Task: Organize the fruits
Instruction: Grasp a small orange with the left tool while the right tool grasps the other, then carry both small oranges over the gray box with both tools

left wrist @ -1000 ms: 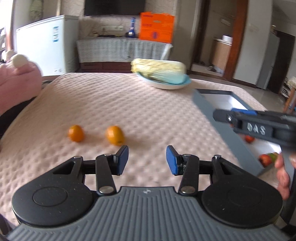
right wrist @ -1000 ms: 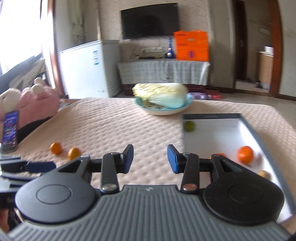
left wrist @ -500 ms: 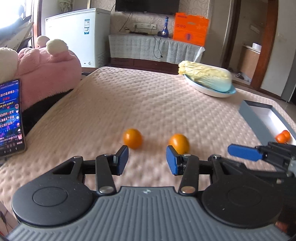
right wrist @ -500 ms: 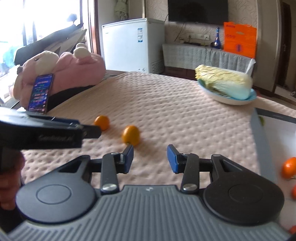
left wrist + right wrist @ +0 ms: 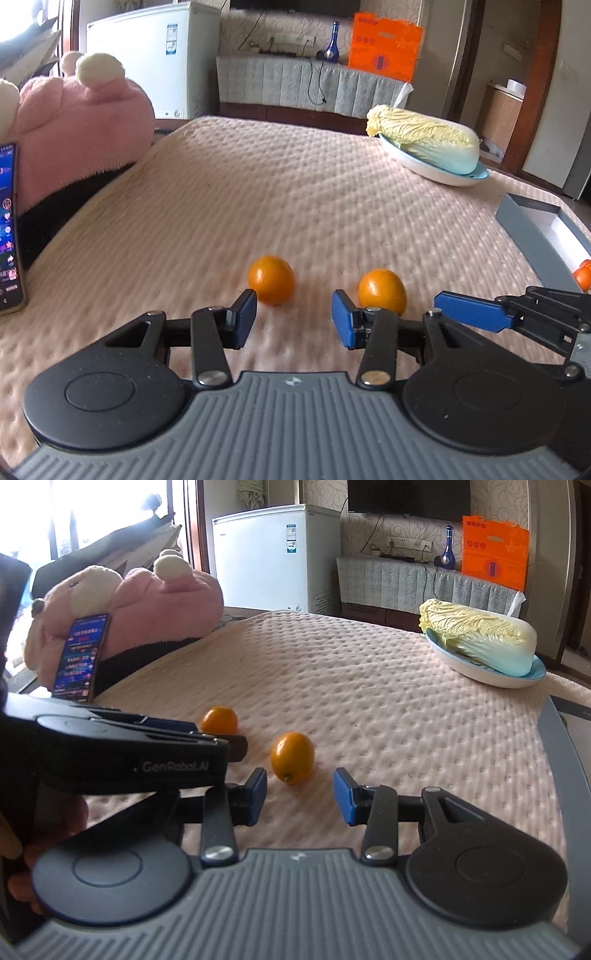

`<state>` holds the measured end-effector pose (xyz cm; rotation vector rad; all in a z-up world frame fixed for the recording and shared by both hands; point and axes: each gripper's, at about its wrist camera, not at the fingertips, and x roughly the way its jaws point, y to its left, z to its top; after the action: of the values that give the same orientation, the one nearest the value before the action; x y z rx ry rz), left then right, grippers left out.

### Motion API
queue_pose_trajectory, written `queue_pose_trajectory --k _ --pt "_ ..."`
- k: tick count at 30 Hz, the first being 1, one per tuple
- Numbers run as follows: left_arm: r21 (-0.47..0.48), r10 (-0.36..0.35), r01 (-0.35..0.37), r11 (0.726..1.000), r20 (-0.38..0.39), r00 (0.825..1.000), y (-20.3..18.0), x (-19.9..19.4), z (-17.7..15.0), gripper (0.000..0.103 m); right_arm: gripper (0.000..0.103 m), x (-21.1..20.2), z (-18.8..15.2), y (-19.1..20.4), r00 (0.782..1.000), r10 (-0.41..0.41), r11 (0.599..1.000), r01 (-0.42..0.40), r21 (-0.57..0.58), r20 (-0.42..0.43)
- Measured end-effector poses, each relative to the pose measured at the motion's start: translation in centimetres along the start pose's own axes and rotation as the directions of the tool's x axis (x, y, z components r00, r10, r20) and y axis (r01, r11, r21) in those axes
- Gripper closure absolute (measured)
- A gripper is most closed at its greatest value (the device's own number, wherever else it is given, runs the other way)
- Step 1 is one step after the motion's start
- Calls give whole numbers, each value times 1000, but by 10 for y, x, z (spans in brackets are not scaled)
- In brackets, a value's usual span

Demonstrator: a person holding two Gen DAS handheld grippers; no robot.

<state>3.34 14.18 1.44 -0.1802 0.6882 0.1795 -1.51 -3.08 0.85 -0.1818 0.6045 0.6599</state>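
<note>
Two small orange fruits lie on the pink quilted table cover. In the left wrist view the left fruit (image 5: 271,280) sits just beyond my left gripper (image 5: 293,320), which is open and empty; the right fruit (image 5: 382,291) lies behind its right finger. In the right wrist view the right fruit (image 5: 291,757) rests just ahead of my right gripper (image 5: 300,796), open and empty, slightly left of its middle. The left fruit (image 5: 219,720) shows beyond the left gripper's fingers (image 5: 207,738). The grey tray (image 5: 535,225) holds an orange fruit (image 5: 583,277) at the right edge.
A napa cabbage (image 5: 424,142) lies on a blue-rimmed plate (image 5: 443,173) at the far right. A pink plush toy (image 5: 74,122) and a lit phone (image 5: 9,229) stand at the left edge. A hand (image 5: 44,842) holds the left gripper.
Both grippers swung left, away from the tray, and came down close to the two orange fruits. The jaws kept the same width.
</note>
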Motion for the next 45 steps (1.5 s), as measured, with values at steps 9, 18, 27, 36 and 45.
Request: queue_pose_trajectory --k 9,18,27,36,45 --pt "-40 1 -2 999 -9 1000 9 15 7 53 60 16 4 5 1000 -4 1000 4 -3 -6" --pt "-39 -7 7 999 -3 1000 10 17 7 53 61 28 6 2 1000 -25 1000 25 14 -6" --pt "-35 -11 11 999 1 1000 10 17 7 68 70 29 6 0 1000 -6 1000 6 28 -14" --pt "-27 -26 26 999 3 1000 3 13 8 68 70 12 6 -17 1000 -6 996 8 90 -17" --pt "0 -58 58 998 30 998 -20 -3 11 69 70 -18 6 -39 999 -37 992 36 119 2"
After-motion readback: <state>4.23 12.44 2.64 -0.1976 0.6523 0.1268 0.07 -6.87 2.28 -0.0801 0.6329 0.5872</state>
